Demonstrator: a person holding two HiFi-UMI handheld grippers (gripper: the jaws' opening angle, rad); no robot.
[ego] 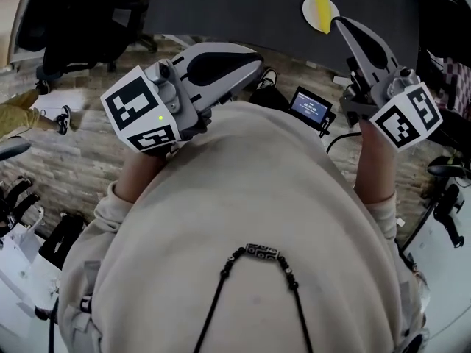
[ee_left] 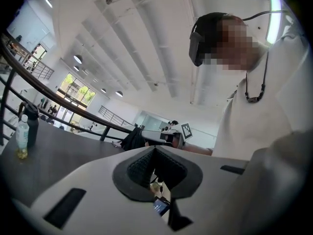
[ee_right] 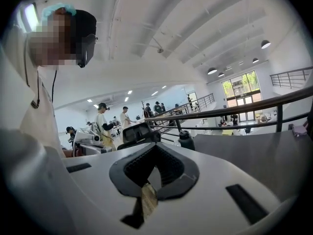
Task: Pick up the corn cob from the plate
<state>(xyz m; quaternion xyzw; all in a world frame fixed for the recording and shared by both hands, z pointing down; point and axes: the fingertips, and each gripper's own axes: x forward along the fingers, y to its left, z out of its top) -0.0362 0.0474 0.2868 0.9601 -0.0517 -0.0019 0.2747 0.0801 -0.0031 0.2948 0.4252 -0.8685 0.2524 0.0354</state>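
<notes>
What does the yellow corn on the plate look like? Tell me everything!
The corn cob is a small, longish yellow shape lying flat on a round white plate. The plate sits on the dark table, out in front of the person in the head view. It is too far off to make out kernels. Only the plate seems to touch it. The shut right gripper shows its tip by the plate's edge, but it holds no corn.

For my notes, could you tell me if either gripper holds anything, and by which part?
Nothing is held: left gripper and right gripper are shut, empty.
</notes>
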